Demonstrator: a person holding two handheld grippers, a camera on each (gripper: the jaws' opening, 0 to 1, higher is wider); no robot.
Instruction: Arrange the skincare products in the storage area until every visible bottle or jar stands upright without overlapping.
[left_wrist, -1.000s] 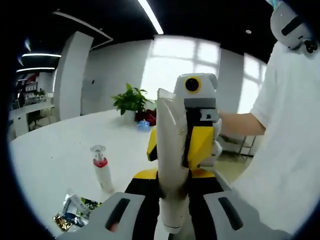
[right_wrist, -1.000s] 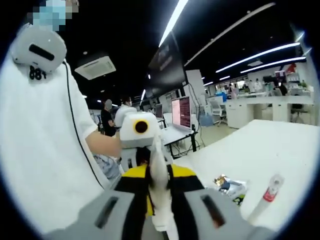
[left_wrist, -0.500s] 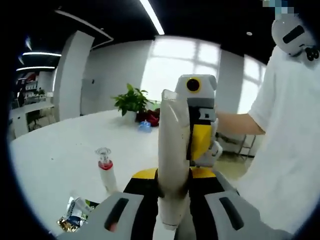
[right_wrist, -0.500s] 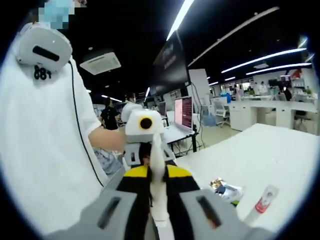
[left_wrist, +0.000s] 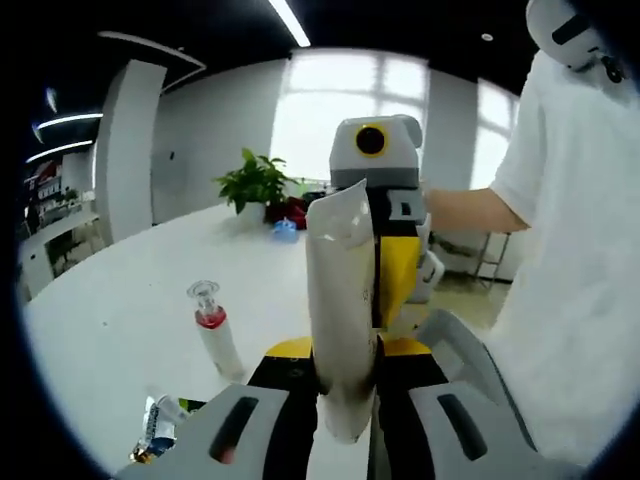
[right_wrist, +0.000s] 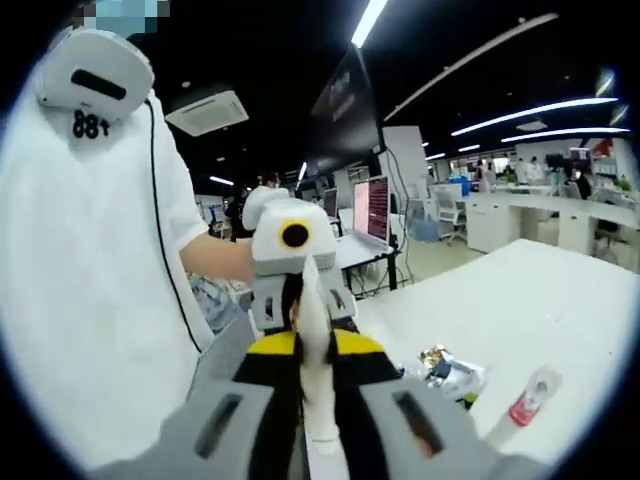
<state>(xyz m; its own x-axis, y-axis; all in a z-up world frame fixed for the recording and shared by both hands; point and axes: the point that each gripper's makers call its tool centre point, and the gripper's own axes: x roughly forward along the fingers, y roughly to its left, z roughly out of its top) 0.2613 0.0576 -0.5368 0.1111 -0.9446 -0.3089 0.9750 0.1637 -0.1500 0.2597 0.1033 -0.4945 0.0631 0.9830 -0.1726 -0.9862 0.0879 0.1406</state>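
Tube (left_wrist: 343, 320) between left claw (left_wrist: 345, 425) jaws

Open-plan office. Long white desks (right_wrist: 560, 215) with chairs (right_wrist: 447, 212) and seated people, lit monitor (right_wrist: 371, 209) on stand, black ceiling with strip lights (right_wrist: 525, 108) and cassette air-con unit (right_wrist: 208, 110). Other side: big bright window (left_wrist: 350, 115), white column (left_wrist: 125, 150), potted plant (left_wrist: 256, 183) on large white table (left_wrist: 120, 300).
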